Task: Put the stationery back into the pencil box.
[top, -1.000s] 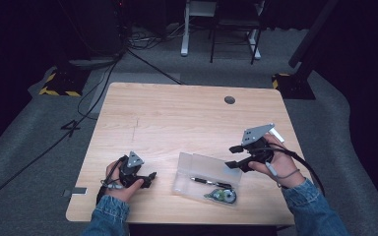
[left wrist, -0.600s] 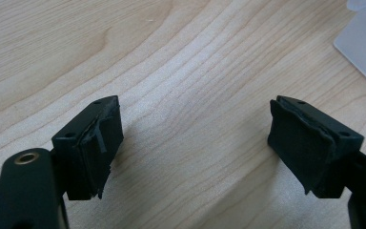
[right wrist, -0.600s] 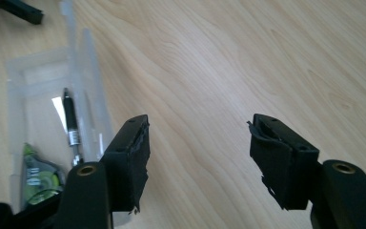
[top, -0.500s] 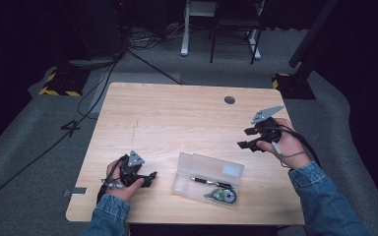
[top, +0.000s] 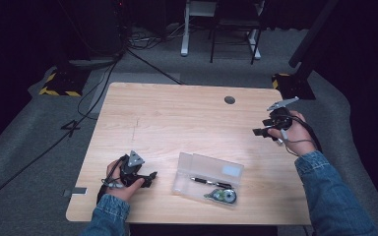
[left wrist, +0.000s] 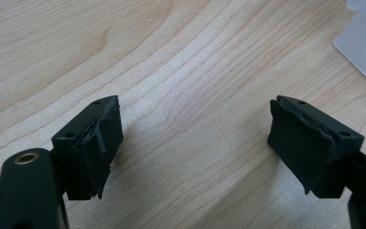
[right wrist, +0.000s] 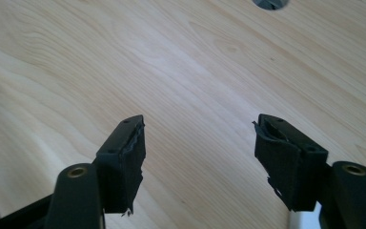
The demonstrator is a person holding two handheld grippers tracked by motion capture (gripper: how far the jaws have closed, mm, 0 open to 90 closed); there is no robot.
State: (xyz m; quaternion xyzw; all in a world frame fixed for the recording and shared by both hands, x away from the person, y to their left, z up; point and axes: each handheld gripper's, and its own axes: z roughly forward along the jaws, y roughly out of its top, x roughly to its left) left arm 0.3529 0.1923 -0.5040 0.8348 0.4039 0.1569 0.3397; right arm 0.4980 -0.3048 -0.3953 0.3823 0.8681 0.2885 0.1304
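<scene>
Left gripper point(top: 147, 178) rests low on the table point(top: 177, 123) just to the left of the clear plastic case point(top: 207, 178), its jaws spread wide with nothing between them; its own view shows bare wood grain between the black pads point(left wrist: 95, 148) and a corner of the case at the upper right. Right gripper point(top: 259, 132) is held above the table's right edge, well apart from the case and beyond it, jaws likewise parted and empty. Inside the case lie a dark pen point(top: 210, 182) and a green correction-tape dispenser point(top: 221, 196). A round cable hole point(top: 230, 100) sits far behind the case.
</scene>
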